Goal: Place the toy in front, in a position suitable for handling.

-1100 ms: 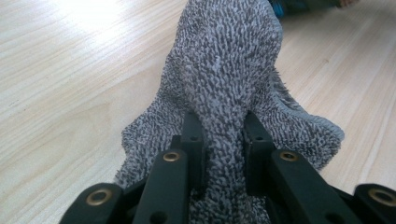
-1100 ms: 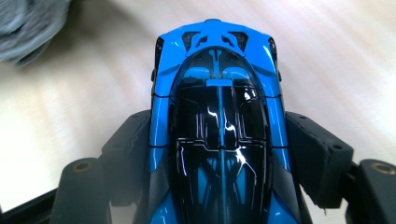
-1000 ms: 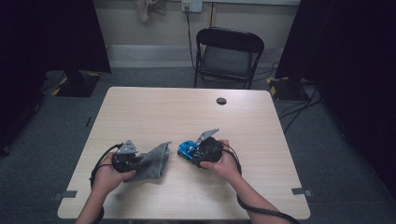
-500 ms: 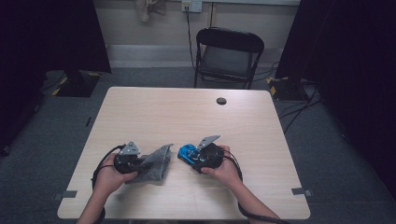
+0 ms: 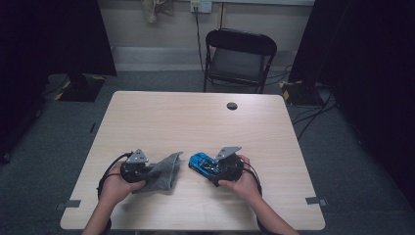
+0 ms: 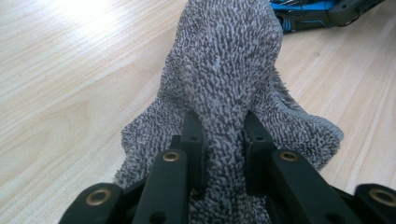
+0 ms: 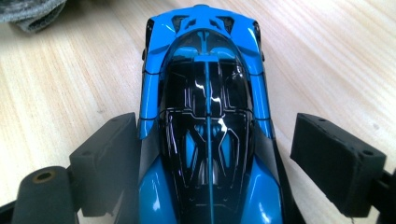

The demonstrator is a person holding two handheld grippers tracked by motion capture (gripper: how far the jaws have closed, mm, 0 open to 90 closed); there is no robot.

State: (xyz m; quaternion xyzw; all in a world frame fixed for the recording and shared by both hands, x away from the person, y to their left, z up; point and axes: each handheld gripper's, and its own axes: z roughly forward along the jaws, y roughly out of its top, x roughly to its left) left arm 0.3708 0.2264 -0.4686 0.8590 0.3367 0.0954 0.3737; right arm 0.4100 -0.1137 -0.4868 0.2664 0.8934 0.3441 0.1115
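With right gripper (image 7: 210,158) jaws just opened wide around the blue toy car (image 7: 205,116) on the table (image 5: 161,117), left gripper (image 6: 224,154) pinching grey cloth (image 6: 229,70) beside it: withdraw straight, without nudging.

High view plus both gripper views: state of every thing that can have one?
left gripper: shut on the grey cloth
grey cloth: bunched, pinched between the jaws, its lower edge on the table
right gripper: open; its jaws have just been opening, toy car between them
blue toy car: upright on the table, right pad clear of it
folding chair: unfolded, beyond the table
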